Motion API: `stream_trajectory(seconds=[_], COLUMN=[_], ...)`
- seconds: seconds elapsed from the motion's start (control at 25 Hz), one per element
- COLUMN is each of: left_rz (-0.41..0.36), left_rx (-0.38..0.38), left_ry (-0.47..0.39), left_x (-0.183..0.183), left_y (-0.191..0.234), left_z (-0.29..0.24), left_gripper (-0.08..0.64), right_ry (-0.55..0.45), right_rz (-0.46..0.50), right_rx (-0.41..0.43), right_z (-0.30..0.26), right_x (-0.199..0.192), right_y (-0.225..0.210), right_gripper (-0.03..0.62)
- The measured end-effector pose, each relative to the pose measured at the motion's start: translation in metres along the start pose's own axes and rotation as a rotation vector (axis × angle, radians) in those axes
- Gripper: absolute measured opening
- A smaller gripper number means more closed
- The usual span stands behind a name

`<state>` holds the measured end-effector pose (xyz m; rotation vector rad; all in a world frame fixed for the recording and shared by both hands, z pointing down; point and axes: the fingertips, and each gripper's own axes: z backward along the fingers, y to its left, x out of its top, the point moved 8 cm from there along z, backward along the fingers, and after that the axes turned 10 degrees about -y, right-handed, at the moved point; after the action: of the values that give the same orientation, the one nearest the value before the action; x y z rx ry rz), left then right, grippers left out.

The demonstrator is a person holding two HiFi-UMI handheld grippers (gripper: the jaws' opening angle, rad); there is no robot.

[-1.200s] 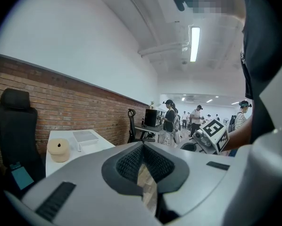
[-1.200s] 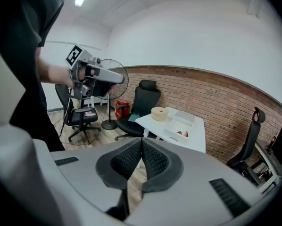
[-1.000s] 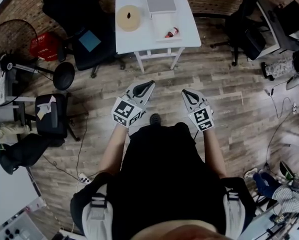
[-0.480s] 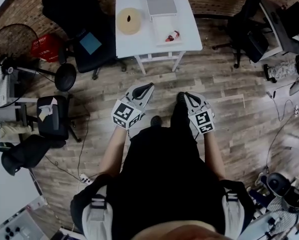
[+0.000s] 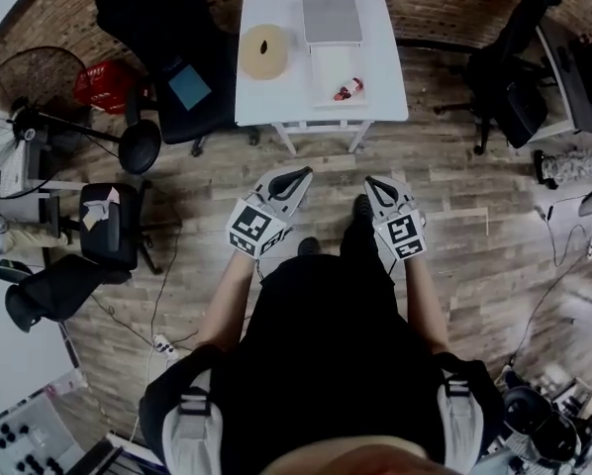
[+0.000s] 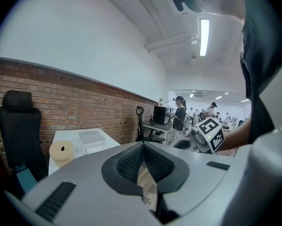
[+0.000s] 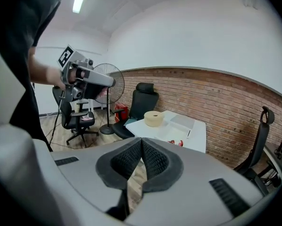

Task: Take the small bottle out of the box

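Two shut tools, bottle far ahead

Left tool (image 5: 298, 175) and right tool (image 5: 373, 184) both have jaws pressed together, gripping nothing. Well ahead of them stands the worktop (image 5: 276, 102). The bottle (image 5: 348, 90) lies in the open box (image 5: 321, 64) ahead of the right tool, with a roll (image 5: 264, 51) beside it. Arriving with jaws unopened would likely knock the bottle or shove the box, and a shallow pinch could slip.

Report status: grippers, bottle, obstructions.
Left gripper shut, empty. Right gripper shut, empty. Small bottle in box on table ahead. Nothing in the way.
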<state>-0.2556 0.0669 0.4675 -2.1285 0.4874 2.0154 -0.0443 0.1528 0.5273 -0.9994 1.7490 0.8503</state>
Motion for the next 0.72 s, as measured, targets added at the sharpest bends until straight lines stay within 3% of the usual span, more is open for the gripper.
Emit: stream_trajectory(seconds=[0.72], left_rz=[-0.055], left_rx=[-0.024], left_ry=[0.045], left_x=[0.012], left_y=[0.003], left_z=[-0.099], left_gripper=[0.023], right_ry=[-0.028], right_rz=[-0.066], right_rx=[0.038], right_z=[-0.014], right_x=[-0.012], right_y=[-0.094], right_gripper=[-0.002])
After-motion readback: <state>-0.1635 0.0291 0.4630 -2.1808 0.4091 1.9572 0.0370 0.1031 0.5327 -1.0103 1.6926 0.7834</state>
